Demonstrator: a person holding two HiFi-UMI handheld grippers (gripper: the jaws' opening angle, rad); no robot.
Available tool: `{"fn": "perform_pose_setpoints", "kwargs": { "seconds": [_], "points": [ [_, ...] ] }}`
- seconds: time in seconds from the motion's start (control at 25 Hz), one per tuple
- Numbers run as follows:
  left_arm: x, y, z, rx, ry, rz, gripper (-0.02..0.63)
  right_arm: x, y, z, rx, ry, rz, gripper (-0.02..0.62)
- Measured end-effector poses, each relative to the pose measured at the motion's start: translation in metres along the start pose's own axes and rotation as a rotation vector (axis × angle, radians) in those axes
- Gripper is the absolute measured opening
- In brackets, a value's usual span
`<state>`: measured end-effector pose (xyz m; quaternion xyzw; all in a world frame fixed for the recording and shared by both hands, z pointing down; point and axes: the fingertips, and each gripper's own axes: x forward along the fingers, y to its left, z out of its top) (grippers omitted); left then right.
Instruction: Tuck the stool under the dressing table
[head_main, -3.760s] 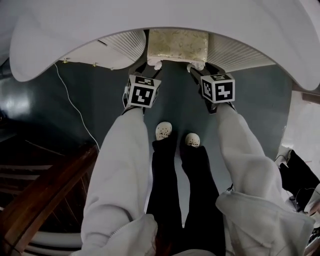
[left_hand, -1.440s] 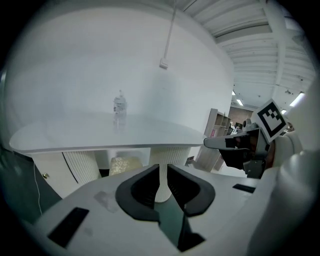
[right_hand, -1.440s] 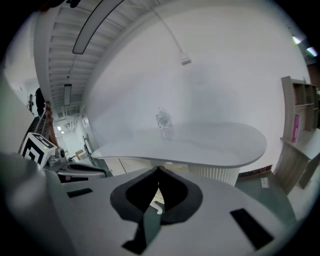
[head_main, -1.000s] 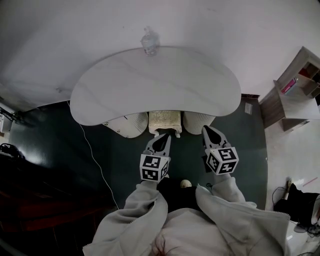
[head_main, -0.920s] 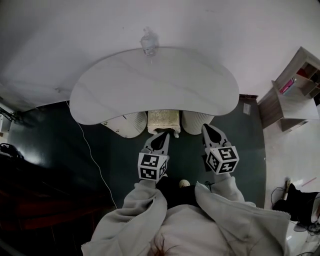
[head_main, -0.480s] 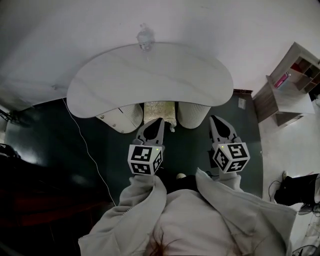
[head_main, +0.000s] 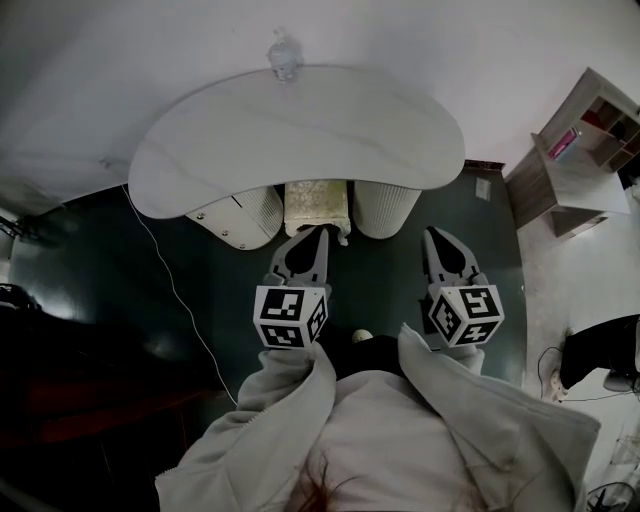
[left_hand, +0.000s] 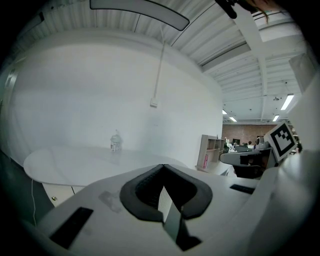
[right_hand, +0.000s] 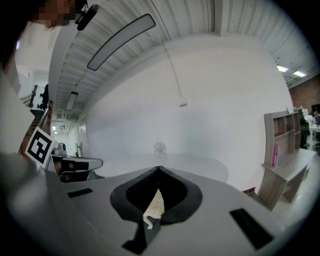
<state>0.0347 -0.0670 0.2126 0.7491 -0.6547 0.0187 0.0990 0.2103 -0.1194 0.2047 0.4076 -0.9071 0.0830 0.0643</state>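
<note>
Here, the stool (head_main: 316, 203) is tucked under the bench (head_main: 340, 135) bearing a bottle (head_main: 283, 55); left claw (head_main: 311, 233) and right claw (head_main: 436, 236) are held closed, empty.

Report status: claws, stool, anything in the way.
Left claw and right claw shut, empty, off the stool. It sits tucked between the dressing table pedestals, under the top. A floor cable runs left, not blocking.

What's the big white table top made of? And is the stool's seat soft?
The table top looks like smooth white stone or painted board. It has a soft sheen and faint grey streaks, and I can't tell which it is. The stool seat looks like cream fabric, speckled and dull with no shine, so it's probably soft.
</note>
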Motion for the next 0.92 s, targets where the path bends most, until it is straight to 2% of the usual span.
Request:
{"fn": "perform_pose_setpoints", "kwargs": {
  "seconds": [0.4, 0.92],
  "points": [
    [-0.014, -0.01, -0.022, -0.011, 0.019, 0.039, 0.015, -0.013, 0.008, -0.022, -0.009, 0.041, 0.036, 0.051],
    [-0.021, -0.01, -0.029, -0.007, 0.03, 0.057, 0.015, -0.014, 0.014, -0.029, -0.01, 0.052, 0.058, 0.051]
  ]
}}
